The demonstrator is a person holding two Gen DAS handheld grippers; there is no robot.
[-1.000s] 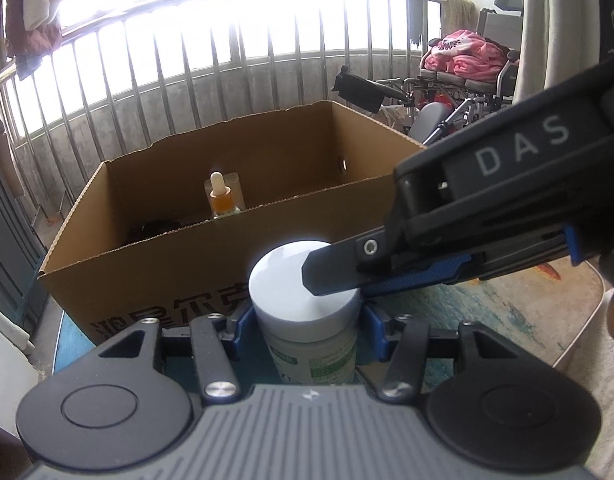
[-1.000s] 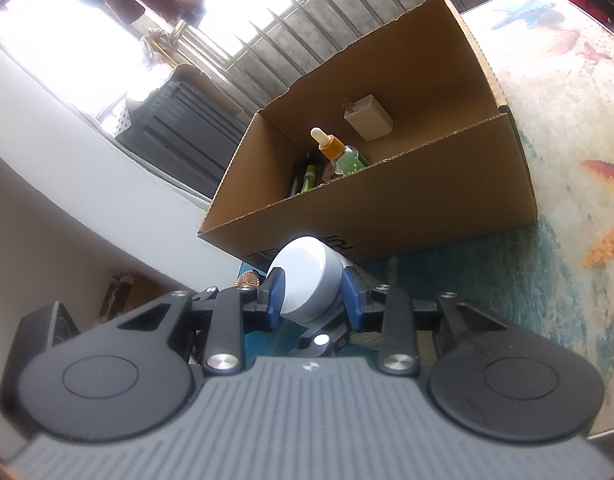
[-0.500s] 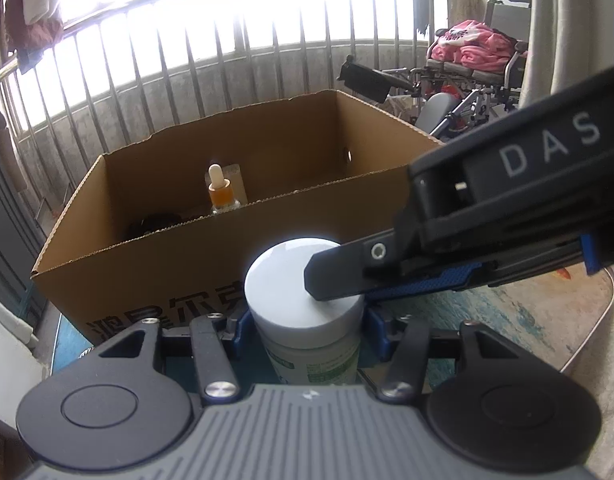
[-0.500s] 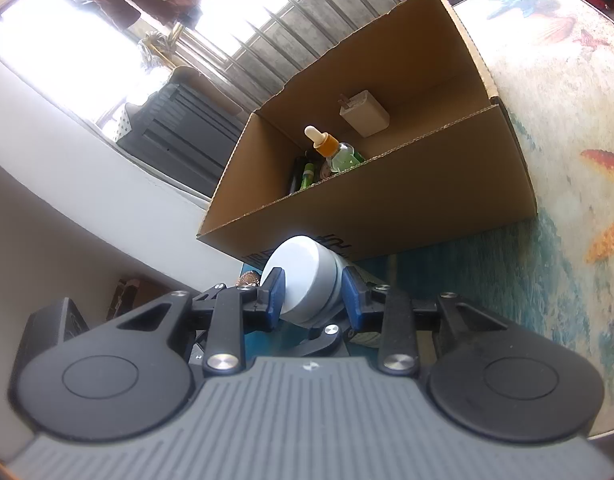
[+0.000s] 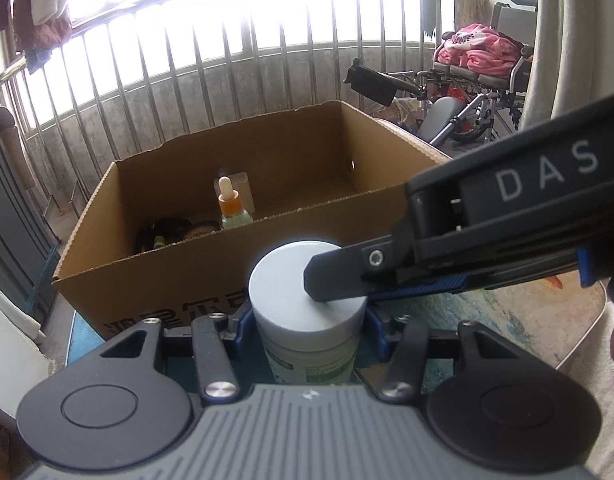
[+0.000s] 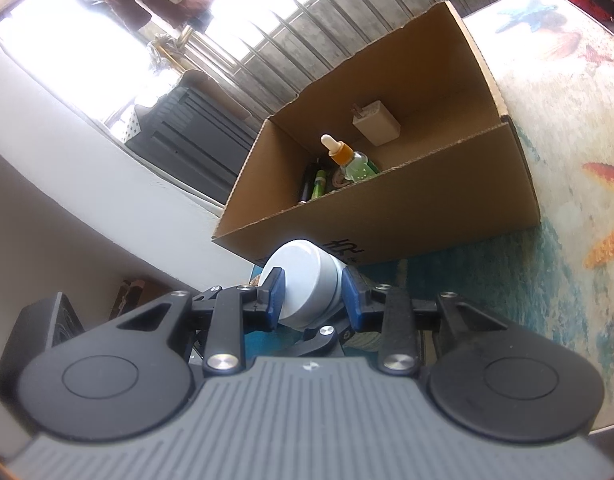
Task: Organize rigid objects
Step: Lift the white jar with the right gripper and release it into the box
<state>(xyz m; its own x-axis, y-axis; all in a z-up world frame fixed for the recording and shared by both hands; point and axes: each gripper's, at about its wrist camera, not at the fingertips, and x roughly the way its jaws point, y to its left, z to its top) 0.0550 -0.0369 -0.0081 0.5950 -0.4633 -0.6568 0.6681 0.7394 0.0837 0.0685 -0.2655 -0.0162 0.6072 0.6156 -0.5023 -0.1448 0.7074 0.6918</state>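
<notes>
Two of my jaws clamp the jar (image 5: 307, 300) at lower centre: left (image 5: 307, 320) on its body, right (image 6: 310, 294) on the lid; the box (image 5: 235, 268) sits directly beyond.

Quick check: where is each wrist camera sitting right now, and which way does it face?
Left wrist: behind the left tool, facing the cardboard box and railing; the right tool crosses over the jar's lid.
Right wrist: behind the right tool, tilted, facing the box; its pads flank the lid.
Shared: the white jar, box, dropper bottle.
</notes>
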